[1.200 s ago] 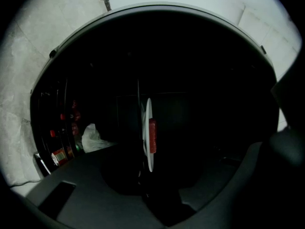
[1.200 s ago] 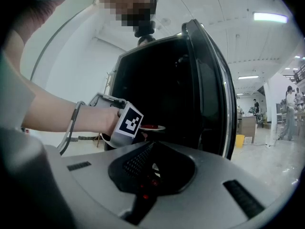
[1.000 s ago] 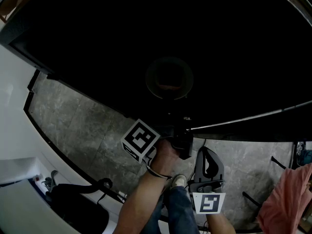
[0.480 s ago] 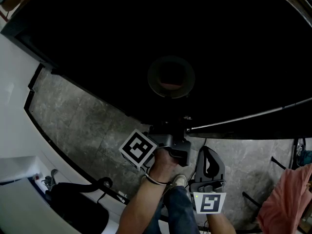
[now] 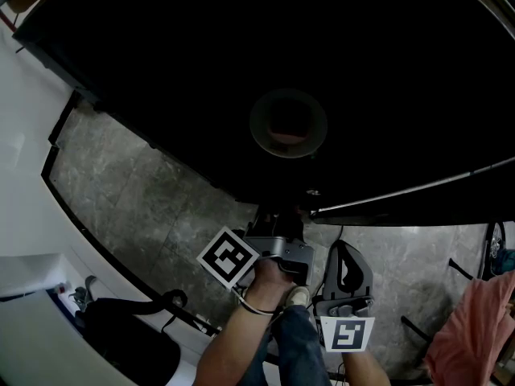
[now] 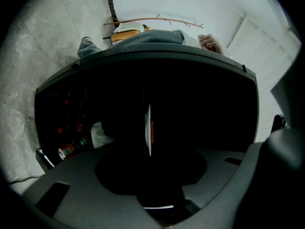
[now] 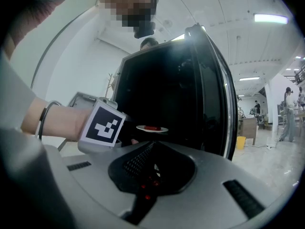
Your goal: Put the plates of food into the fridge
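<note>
The left claw (image 5: 282,215) is wide open and holds nothing. Its jaws have just been opening. The plate (image 5: 257,124) sits well ahead of it, deep in the dark fridge (image 5: 241,47), flat on a shelf, with some red food (image 5: 283,133) on top. A thin pale edge (image 5: 418,188) of the fridge starts just beside the claw and runs off to its right. In the left gripper view some cans (image 6: 66,150) and a white bag (image 6: 99,135) sit off to one side of the plate. They are well apart from it.

The right claw (image 5: 342,252) is just right of the left claw and a bit nearer the person. Its jaws look closed together on nothing. From there you can see the left claw's marker cube (image 7: 102,124) and, past it, the plate in the fridge.

A second ago the left claw was closer to the plate – now it has pulled back toward the person. The plate stayed where it was. The right claw did not move.

Under both claws is a grey stone floor (image 5: 145,183). Behind the left claw are a shoe (image 5: 295,297) and a black lump with a cable (image 5: 121,328). A pink cloth (image 5: 471,328) hangs far to the right of the right claw. The room is big and white – it has long lights (image 7: 270,18) on the ceiling, a yellow bin (image 7: 242,142) and people (image 7: 289,113) far off.
</note>
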Tool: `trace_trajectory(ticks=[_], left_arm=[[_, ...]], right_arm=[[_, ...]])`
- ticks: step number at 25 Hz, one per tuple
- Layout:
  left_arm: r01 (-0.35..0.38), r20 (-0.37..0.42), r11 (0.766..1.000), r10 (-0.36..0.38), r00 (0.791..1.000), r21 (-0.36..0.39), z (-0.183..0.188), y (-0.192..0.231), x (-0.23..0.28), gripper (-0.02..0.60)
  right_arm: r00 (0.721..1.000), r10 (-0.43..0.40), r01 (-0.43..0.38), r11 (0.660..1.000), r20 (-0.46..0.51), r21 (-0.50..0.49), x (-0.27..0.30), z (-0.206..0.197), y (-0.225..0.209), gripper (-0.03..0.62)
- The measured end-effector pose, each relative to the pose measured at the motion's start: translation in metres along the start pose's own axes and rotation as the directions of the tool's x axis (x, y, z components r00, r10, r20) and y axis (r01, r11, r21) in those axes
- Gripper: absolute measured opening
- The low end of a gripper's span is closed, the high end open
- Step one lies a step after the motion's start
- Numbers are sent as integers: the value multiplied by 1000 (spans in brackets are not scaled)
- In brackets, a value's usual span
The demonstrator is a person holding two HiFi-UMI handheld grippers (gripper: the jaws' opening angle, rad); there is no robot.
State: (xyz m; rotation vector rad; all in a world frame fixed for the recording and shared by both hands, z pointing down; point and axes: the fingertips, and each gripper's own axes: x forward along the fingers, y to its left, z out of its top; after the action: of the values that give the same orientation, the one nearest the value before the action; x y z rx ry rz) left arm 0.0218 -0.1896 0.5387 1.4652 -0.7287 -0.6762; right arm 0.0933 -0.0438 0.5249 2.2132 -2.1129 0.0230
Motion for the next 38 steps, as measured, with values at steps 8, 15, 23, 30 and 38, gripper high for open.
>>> trace_trajectory(ticks=[8, 15, 23, 30, 38], left_arm=[[-3, -10, 1000, 4, 1000, 31, -1, 5, -20, 150], [-10, -16, 999, 11, 1000, 33, -1, 9, -32, 150], [4, -34, 1000, -4, 999, 0, -5, 15, -40, 131], [11, -26, 1000, -11, 1000, 0, -5, 11, -48, 12], [29, -45, 984, -22, 999, 176, 1, 2, -58, 6]], right_arm=[[1000, 7, -7, 1000, -3, -2, -2, -1, 4, 11], [1000, 5, -5, 1000, -1, 2, -1, -1, 3, 11], [1000, 11, -11, 1000, -1, 0, 1, 0, 4, 11], [1000, 17, -17, 1000, 5, -2, 2, 2, 5, 11], [999, 28, -28, 1000, 22, -6, 6, 10, 8, 11]])
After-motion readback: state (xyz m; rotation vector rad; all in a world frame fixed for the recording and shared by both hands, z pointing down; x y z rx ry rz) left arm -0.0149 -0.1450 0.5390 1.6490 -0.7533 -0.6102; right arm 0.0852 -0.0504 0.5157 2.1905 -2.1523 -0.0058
